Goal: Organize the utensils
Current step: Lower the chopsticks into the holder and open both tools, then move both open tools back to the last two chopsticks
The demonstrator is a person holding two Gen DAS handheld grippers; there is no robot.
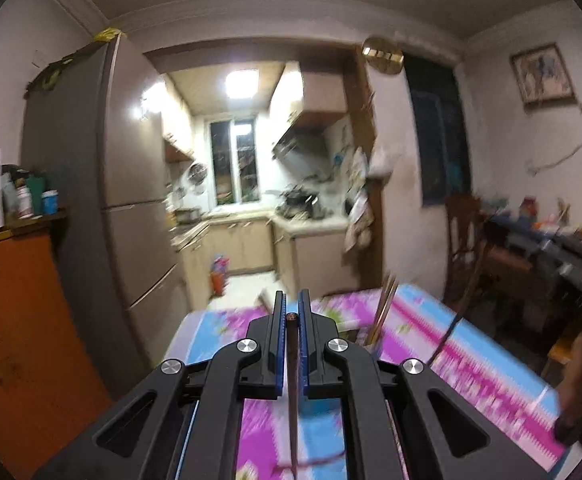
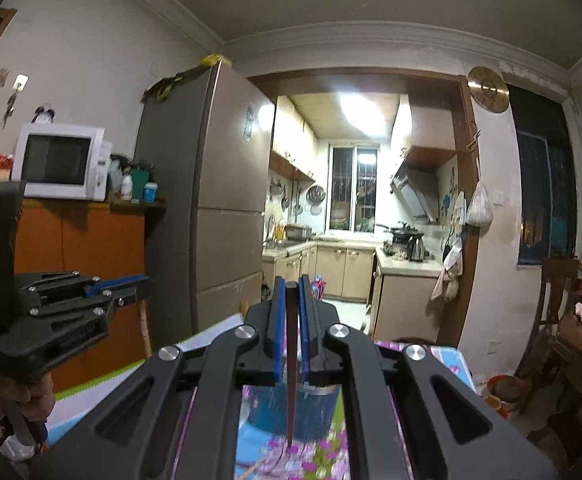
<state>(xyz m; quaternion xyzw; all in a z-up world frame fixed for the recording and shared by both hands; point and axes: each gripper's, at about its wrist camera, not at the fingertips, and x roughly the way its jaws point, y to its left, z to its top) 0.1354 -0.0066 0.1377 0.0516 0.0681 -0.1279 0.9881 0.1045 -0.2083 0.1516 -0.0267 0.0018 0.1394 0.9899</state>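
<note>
- the left gripper (image 1: 292, 304) is pinching a dark chopstick (image 1: 292, 380) between its blue pads, jaws closed on it, the stick hanging down over the floral tablecloth (image 1: 471, 352).
- the right gripper (image 2: 292, 286) is clamping a second dark chopstick (image 2: 291, 360), its tip pointing down before a blue holder (image 2: 319, 408).
- more chopsticks (image 1: 383, 312) are standing just beyond, blurred.
- a fridge (image 2: 219, 200) and a lit kitchen are showing farther back.

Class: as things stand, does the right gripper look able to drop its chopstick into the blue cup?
Probably yes: the right gripper holds its chopstick tip-down above the blue cup, with nothing visible between them.
</note>
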